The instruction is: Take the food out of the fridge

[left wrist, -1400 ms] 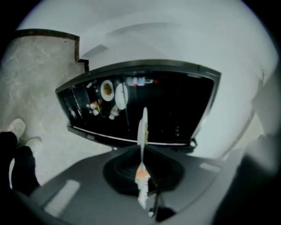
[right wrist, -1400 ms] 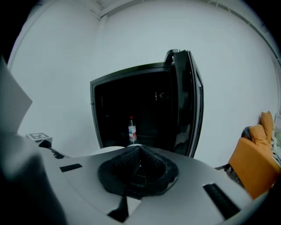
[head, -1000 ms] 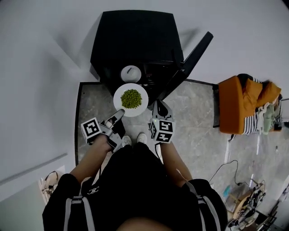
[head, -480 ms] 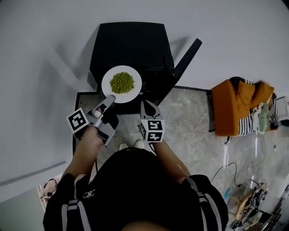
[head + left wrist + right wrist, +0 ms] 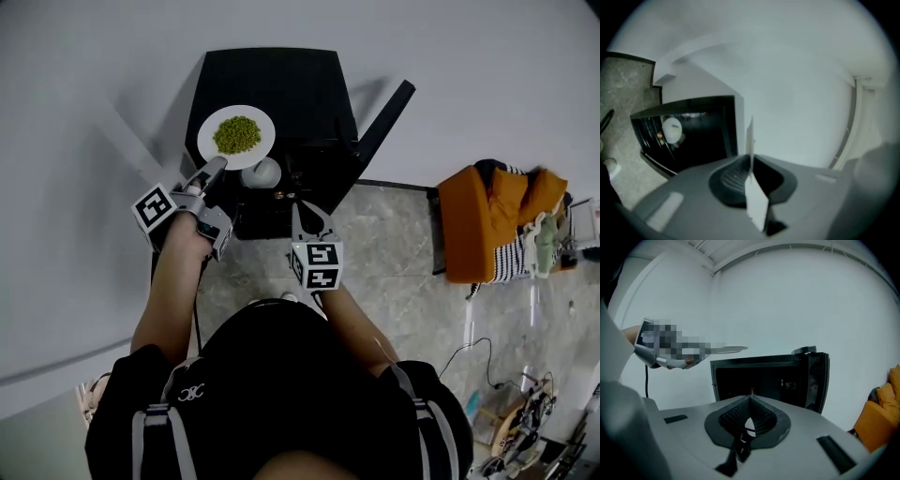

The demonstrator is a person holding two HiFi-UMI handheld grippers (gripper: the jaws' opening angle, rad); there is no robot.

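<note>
Pinches the rim of the plate (image 5: 251, 120) of green peas (image 5: 236, 134) in the left gripper (image 5: 216, 167), fingers pressed on it edge-on. Holds that plate outside the black fridge (image 5: 300, 84), over its top left corner. Points the right gripper (image 5: 302, 211), fingers pressed together on nothing, at the open fridge with a white bowl (image 5: 263, 172) inside.
</note>
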